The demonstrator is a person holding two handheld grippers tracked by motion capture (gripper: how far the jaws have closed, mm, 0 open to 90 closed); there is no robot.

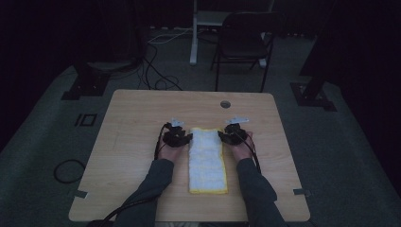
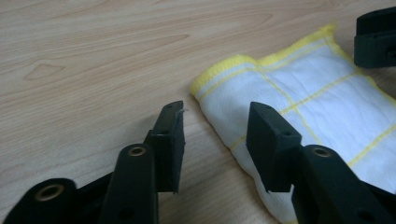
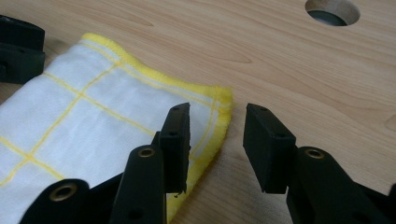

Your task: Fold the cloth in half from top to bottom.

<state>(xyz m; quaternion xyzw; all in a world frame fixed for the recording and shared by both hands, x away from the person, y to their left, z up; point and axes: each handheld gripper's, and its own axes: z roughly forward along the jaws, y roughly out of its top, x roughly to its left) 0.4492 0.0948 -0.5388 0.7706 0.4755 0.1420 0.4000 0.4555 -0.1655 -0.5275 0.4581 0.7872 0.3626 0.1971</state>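
Your left claw (image 1: 187, 137) rests low at the left side of the folded towel (image 1: 207, 160), near its far left corner. In the left gripper view, its two black jaws stand apart. One jaw is over the bare wood and the other one is over the edge of the towel (image 2: 299, 107). Nothing is pressed between the pads, so this claw (image 2: 215, 140) holds nothing.

Your right claw (image 1: 222, 137) is at the opposite side, near the far right corner of the towel. In the right gripper view, its jaws are also apart. The left jaw sits above the yellow border of the towel (image 3: 93, 116) and the right jaw is above the wood, just beside the corner. The corner lies between the two jaws, but the pads of this claw (image 3: 217, 140) do not press on it.

The towel is white with yellow lines and a yellow border. It lies flat as a long narrow strip in the middle of the wooden surface (image 1: 137, 123), between your two hands, with its long side running away from you. A round hole (image 1: 225, 104) is in the surface beyond the towel. Behind the surface, a dark chair (image 1: 243, 42) stands on the floor.
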